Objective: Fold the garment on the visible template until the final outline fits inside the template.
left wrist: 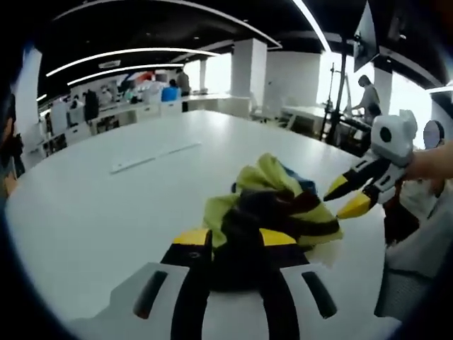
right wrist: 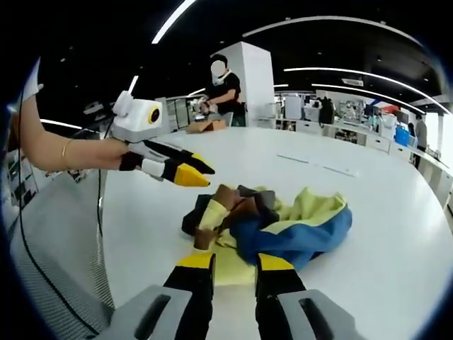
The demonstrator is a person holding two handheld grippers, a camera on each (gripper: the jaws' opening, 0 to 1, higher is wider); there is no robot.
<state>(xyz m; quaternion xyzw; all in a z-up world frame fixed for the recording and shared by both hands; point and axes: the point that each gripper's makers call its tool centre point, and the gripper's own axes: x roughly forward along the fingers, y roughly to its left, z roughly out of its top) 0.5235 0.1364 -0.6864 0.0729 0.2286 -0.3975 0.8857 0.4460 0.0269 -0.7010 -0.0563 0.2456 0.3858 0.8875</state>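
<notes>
I have two tongs in play, one in each hand, and one garment (right wrist: 279, 227) between them on the white tabletop (right wrist: 396, 212).

In the left gripper view, my left tongs (left wrist: 235, 244) rise with their two yellow-tipped jaws close together, and a dark fold of the garment (left wrist: 272, 209) lies right across the tips. The cloth hides the gap, so I cannot tell whether they have pinched it or merely rest against it. The bundle sits just ahead of these tongs, crumpled, in yellow-green with dark bands and a small patch of blue at the far side. My right tongs (left wrist: 348, 197) come in from the right of that view, two jaws spread apart with yellow tips, held just beside the heap's right edge and holding nothing.

In the right gripper view, my right tongs (right wrist: 235, 263) show two jaws with a narrow gap between them, and pale yellow cloth lies between and just beyond the tips; whether it is gripped I cannot tell from here. The garment is a single rumpled pile directly in front: blue to the right, yellow over it, brown and black folds to the left. My left tongs (right wrist: 185, 170) enter from the left, above the pile.

On the tabletop beyond the garment I count two thin pale strips (left wrist: 152, 157), lying end to end, well apart from the cloth.

One person (right wrist: 225, 92) stands past the tabletop's far edge.
</notes>
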